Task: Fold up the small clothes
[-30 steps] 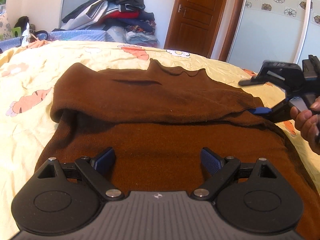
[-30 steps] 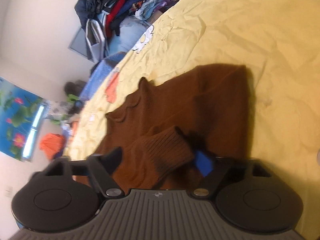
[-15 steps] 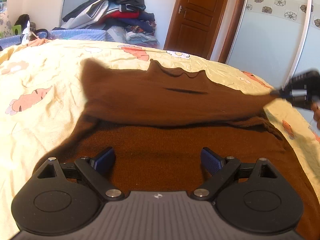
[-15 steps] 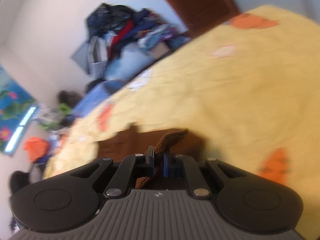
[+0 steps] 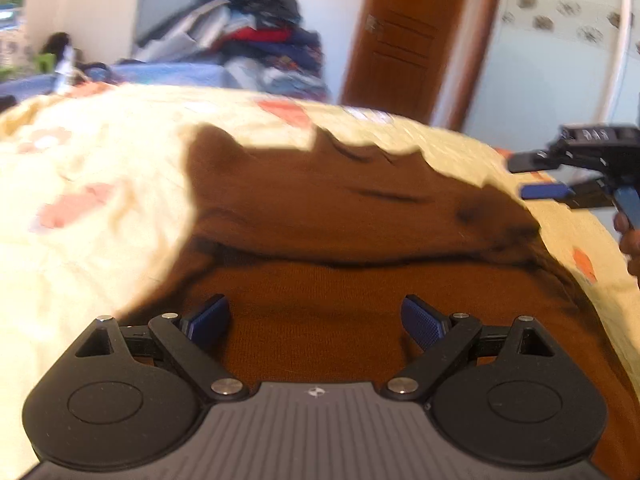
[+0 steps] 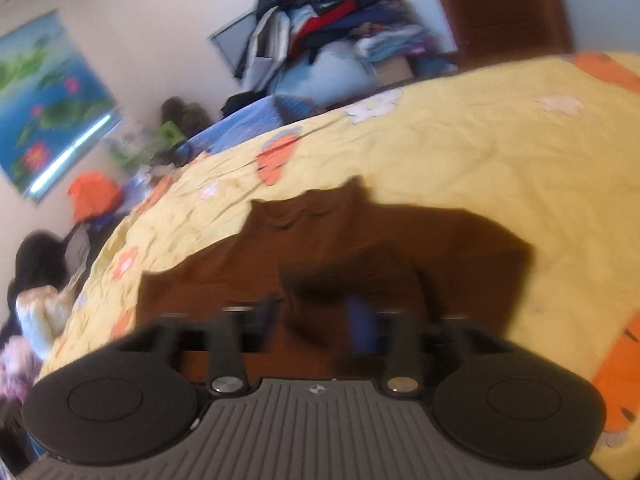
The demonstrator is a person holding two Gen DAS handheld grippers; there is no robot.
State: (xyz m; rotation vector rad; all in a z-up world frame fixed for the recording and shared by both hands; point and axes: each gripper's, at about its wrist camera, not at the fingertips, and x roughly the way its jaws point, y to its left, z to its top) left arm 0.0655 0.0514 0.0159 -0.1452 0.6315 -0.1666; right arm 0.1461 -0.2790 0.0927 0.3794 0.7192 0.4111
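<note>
The brown knit sweater (image 5: 360,232) is lying flat on the bed, with one sleeve folded across its chest as a thick soft band. Its fabric is showing a fine ribbed texture, and the collar at the far edge has a wavy outline. In the right wrist view the ribbed cuff (image 6: 352,280) of the sleeve is lying just in front of the right gripper (image 6: 316,320).

The left gripper (image 5: 316,320) is hovering over the lower part of the sweater; its jaws are standing wide apart, and the blue textured pads (image 5: 420,320) are pressing on nothing. The jaws of the right gripper are opening, with the cuff lying between the blurred pads but not squeezed. In the left wrist view this gripper is hanging just beyond the right edge of the sweater, and part of a hand (image 5: 630,240) is holding it.

The bed is covered by a yellow wrinkled sheet (image 6: 500,152) with orange cartoon prints. Behind the bed a pile of clothes (image 5: 256,40) is resting near the white wall, a brown wooden door (image 5: 404,40) is standing beside it, and a lotus picture (image 6: 44,100) is hanging on the wall.
</note>
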